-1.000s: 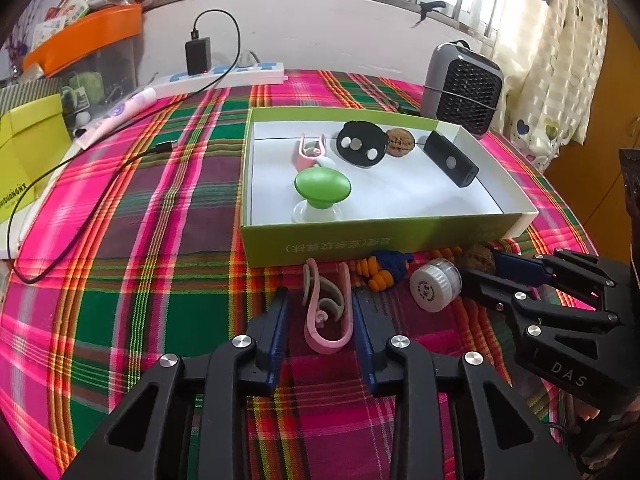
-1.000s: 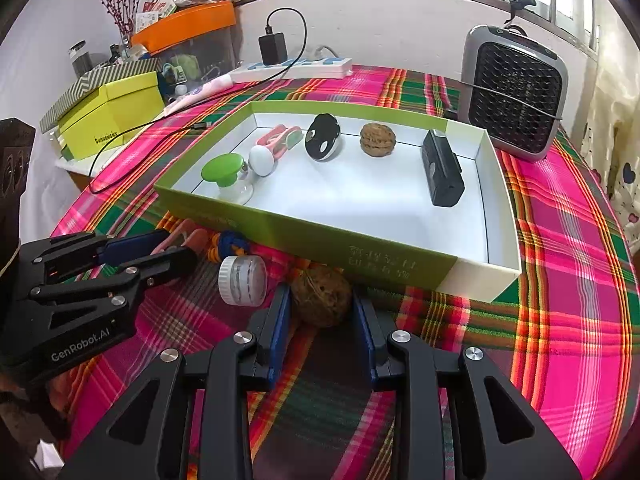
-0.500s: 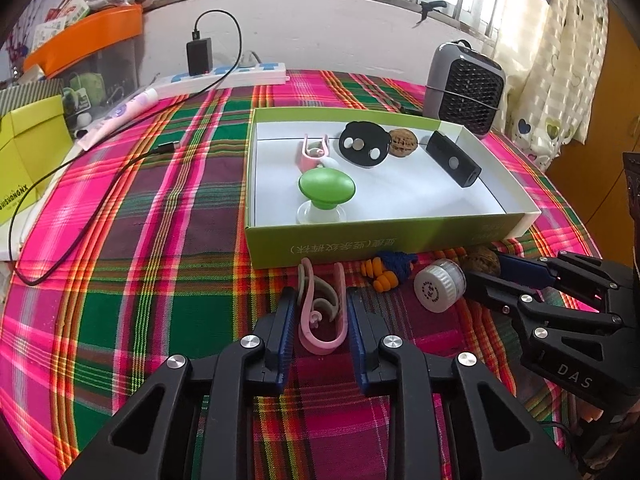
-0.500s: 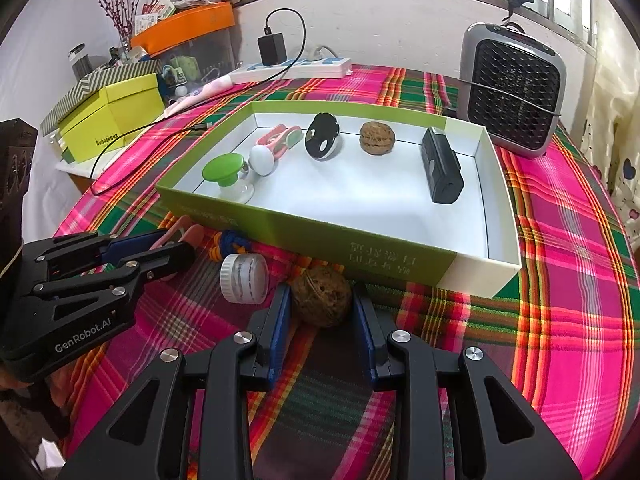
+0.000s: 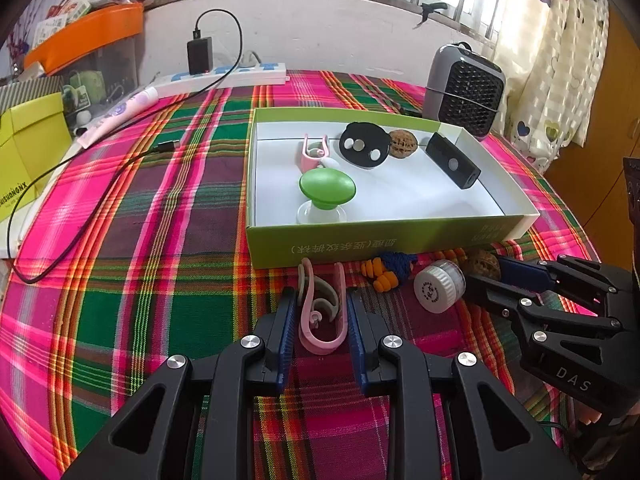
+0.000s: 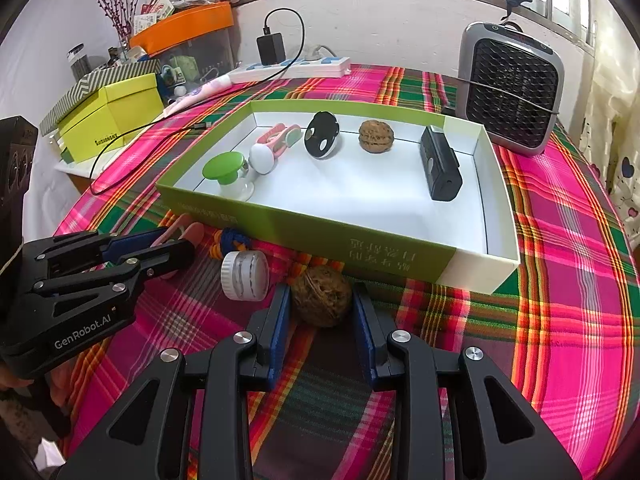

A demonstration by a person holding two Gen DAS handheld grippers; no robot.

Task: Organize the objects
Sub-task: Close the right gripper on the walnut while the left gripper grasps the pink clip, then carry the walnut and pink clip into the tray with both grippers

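Five items already lie in the green box [image 5: 360, 240]. Outside its near wall, on the worktop: left tool [image 5: 322, 312] clamped on pink clip [image 5: 320, 312]; right tool [image 6: 322, 308] clamped on walnut [image 6: 322, 300]; white cap [image 6: 244, 276] and orange-blue trinket [image 5: 386, 270] remain unplaced.

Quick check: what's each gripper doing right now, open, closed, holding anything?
Left gripper: closed on the pink clip, fingers pressing both its sides.
Right gripper: closed around the walnut on the tablecloth.

Green box wall [image 5: 360, 240] just ahead; cloth [image 5: 140, 280] leftward bare.
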